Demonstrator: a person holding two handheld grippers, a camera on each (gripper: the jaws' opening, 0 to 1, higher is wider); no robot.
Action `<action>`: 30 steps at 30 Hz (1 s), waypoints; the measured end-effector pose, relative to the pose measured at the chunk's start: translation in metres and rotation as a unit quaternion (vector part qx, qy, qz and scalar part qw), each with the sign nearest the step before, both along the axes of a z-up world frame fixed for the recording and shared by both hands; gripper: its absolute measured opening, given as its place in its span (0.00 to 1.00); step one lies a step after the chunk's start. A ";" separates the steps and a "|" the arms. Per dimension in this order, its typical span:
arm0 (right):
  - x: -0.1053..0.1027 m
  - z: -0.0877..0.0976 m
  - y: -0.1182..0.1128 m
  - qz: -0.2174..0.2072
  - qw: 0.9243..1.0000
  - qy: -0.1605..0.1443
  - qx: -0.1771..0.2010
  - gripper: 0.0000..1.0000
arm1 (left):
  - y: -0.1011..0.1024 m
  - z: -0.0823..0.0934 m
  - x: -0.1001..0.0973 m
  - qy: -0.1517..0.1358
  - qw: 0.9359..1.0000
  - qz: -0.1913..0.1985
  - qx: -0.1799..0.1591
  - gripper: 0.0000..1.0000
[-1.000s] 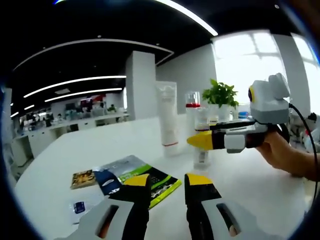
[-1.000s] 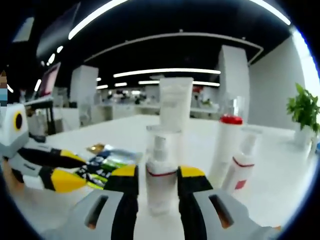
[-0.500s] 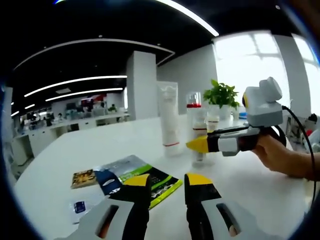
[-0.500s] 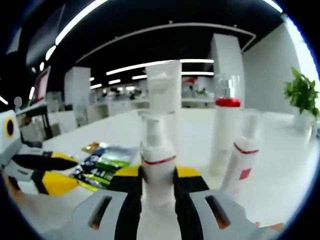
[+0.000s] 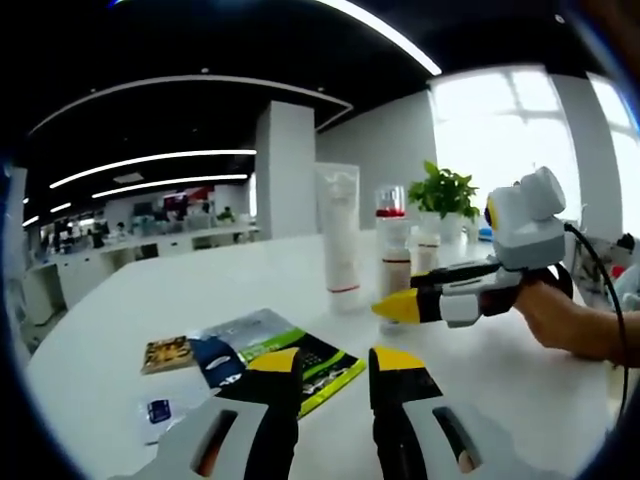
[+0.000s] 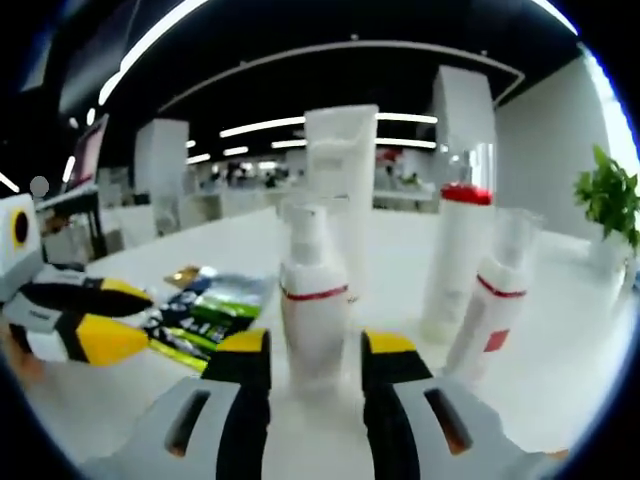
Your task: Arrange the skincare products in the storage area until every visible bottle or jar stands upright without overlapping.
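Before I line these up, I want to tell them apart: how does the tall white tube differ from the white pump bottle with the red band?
The tall white tube is taller and flat-topped; the white pump bottle with the red band is shorter, with a pump head. The bottle stands nearer the right gripper; the tube stands behind it. Both stand upright.

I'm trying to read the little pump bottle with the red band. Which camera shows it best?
The right gripper view: the pump bottle stands upright, close and central, just beyond the right claw. In the left gripper view it is small and far, partly hidden behind that claw's yellow tip, so the bottle shows little detail.
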State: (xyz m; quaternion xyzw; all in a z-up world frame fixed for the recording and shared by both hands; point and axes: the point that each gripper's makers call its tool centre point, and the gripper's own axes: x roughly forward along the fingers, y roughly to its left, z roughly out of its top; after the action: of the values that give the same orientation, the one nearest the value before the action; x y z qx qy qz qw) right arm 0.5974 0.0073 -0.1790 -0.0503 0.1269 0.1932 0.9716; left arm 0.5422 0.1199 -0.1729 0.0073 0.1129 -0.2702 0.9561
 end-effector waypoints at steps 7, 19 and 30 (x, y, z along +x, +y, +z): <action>-0.003 -0.026 0.004 0.010 0.998 0.055 -0.026 0.24 | 0.000 0.000 0.000 -0.002 1.000 0.002 0.004 0.26; 0.000 -0.028 -0.004 -0.032 0.997 0.070 -0.010 0.20 | 0.002 0.000 0.001 -0.003 1.000 0.006 0.002 0.26; 0.003 -0.029 -0.002 -0.051 0.996 0.070 -0.015 0.20 | 0.001 -0.001 0.003 -0.002 1.000 0.008 0.004 0.26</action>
State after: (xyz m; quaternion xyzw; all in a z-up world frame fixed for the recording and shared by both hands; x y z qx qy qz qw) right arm 0.6003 0.0052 -0.2075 -0.0447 0.2001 0.1447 0.9680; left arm 0.5451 0.1212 -0.1740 0.0105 0.1125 -0.2624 0.9583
